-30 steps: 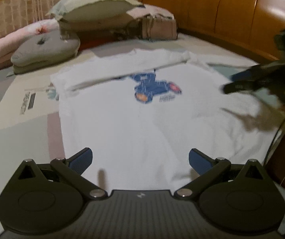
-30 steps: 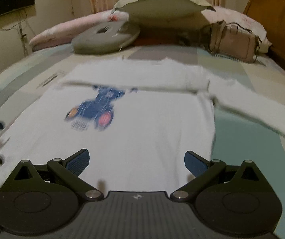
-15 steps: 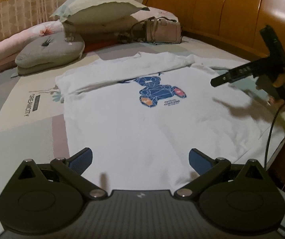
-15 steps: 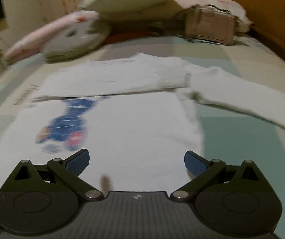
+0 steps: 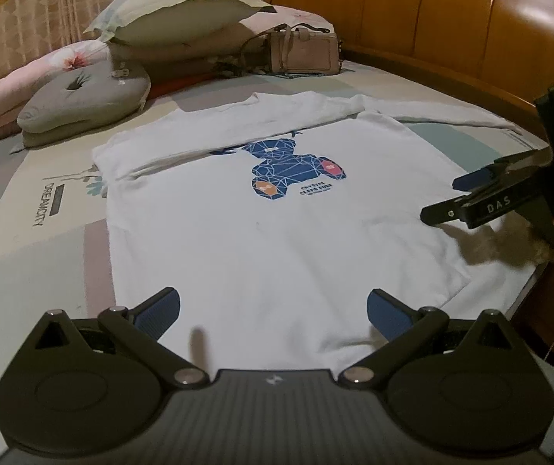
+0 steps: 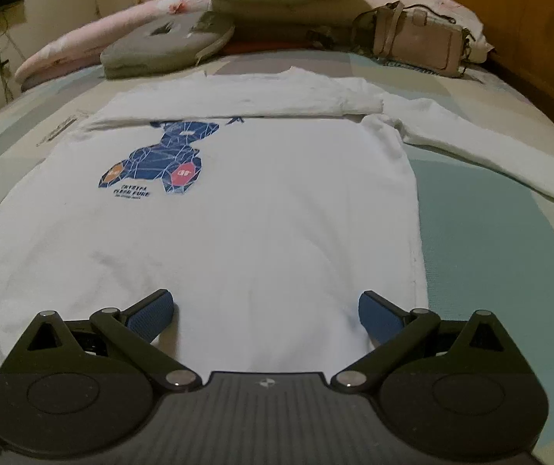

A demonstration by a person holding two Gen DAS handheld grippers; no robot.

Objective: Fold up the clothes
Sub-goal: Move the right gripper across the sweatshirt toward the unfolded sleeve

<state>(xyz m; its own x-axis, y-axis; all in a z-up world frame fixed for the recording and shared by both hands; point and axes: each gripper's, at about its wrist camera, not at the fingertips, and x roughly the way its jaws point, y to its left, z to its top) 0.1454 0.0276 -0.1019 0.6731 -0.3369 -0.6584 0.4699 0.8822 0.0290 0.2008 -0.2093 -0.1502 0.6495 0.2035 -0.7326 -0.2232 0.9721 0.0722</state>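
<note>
A white long-sleeved shirt [image 5: 277,240] with a blue bear print [image 5: 292,170] lies flat on the bed, chest up. One sleeve [image 6: 238,100] is folded across the chest below the collar. The other sleeve [image 6: 490,155] stretches out to the right over the bedsheet. My left gripper [image 5: 273,308] hovers open above the hem, nothing between its blue pads. My right gripper [image 6: 265,308] is also open and empty over the hem near the shirt's right side. In the left wrist view the right gripper [image 5: 441,199] shows at the right, held by a hand, just above the shirt's edge.
At the head of the bed lie a large pillow [image 5: 176,11], a grey round cushion [image 5: 83,97] and a beige handbag [image 5: 304,52]. A wooden headboard [image 5: 451,19] runs along the far right. The bed's edge [image 5: 529,290] drops off at the right.
The right gripper has come down and nearer to the shirt's right edge, and its view has settled squarely on the shirt. The left gripper has barely moved. Both stay open.
</note>
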